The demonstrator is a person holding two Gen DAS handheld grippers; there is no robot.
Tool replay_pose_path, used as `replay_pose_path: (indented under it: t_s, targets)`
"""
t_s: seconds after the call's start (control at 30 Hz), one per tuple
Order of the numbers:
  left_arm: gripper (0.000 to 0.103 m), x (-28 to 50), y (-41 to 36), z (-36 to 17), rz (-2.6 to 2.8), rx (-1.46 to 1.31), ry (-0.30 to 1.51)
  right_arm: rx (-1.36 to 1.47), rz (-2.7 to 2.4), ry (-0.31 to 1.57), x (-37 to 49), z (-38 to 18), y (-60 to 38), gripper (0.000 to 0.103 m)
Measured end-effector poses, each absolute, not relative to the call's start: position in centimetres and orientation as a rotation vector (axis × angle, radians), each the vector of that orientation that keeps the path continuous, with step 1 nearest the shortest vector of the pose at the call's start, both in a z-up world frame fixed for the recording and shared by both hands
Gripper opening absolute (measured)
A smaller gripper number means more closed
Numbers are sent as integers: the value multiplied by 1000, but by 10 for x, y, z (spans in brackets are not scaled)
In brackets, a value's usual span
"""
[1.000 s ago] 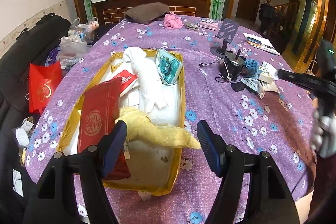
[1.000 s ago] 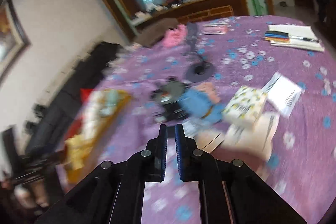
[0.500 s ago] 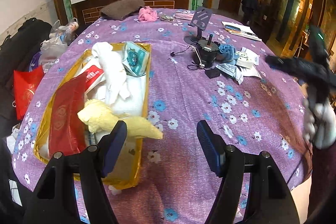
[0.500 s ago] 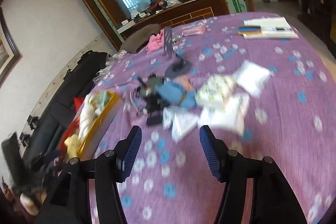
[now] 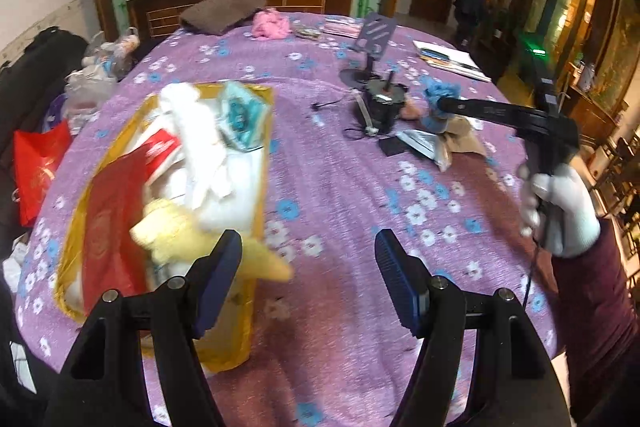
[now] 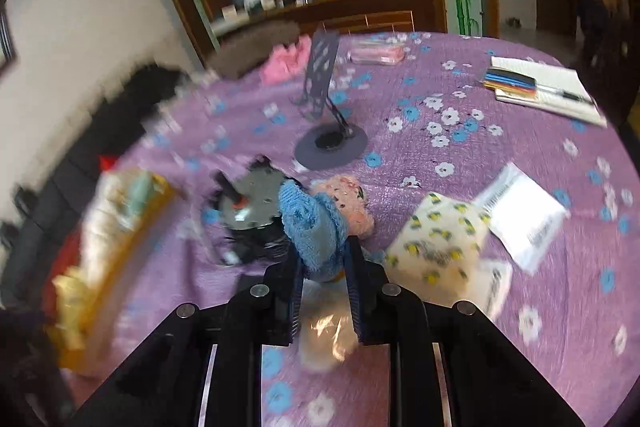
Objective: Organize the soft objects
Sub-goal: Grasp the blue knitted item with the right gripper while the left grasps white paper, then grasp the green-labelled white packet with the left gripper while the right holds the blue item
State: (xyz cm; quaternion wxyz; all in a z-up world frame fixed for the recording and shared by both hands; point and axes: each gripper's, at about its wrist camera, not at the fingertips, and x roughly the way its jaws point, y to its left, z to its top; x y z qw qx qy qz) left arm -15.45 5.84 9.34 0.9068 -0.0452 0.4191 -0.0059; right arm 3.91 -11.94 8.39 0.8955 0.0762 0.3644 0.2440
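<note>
A gold box (image 5: 265,147) on the purple flowered tablecloth holds a white towel (image 5: 192,131), a teal packet (image 5: 240,115), a red bag (image 5: 112,211) and a yellow cloth (image 5: 180,227) that hangs over its near right edge. My left gripper (image 5: 306,247) is open just above the table beside that corner, nothing between its fingers. My right gripper (image 6: 324,251) reaches into the pile at the table's middle. Its jaws are closing, and the pads pinch a blue knitted cloth (image 6: 312,223). A peach knitted cloth (image 6: 352,199) lies right behind it.
A black round device (image 6: 252,211) with cables sits left of the blue cloth, a phone stand (image 6: 324,99) behind it. A yellow-printed packet (image 6: 440,235), a white pouch (image 6: 520,211) and notebooks (image 6: 544,91) lie to the right. A pink cloth (image 5: 270,23) and brown towel (image 5: 222,13) lie far back.
My right gripper went from shut to open, moved in on the pile and closed around the blue cloth. The left view swung slightly right, so the box sits further left.
</note>
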Motion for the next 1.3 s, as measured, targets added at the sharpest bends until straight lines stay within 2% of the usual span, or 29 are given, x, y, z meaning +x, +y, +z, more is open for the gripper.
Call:
replay_pose_path:
  t_s: [0.17,0.33,0.67,0.77,0.9,0.93,1.07,1.17,1.23,1.3]
  targets:
    - [68,-122,27,93,-91,-104,882,305,556,677,-10,85,-199,20]
    - [68,-65,-32,75,-203,25,899,494,544,729,-7,51,-255,21]
    - [68,5,-120,49,-303,477,852,578,555,717,-13,48,-274,23]
    - [68,27,-125,31,-328,537,909,575,558,717,-10,46,-268,24]
    - [67,41,-113,21,-371,441,1006,590,546,728,0,41,-260,24]
    - [61,43,-108,22,-378,391,1046,593,542,730,1,41,-260,24]
    - [60,10,-110,22,-458,389,1092,594,535,738,0,40,-258,26]
    - [60,-20,-116,26,-500,409,1084,597,529,765,3,36,-257,31]
    - [61,-33,-120,26,-488,422,1060,597,517,794,5,32,-254,43]
    - [67,-39,-127,20,-457,467,1018,589,504,815,7,31,-251,51]
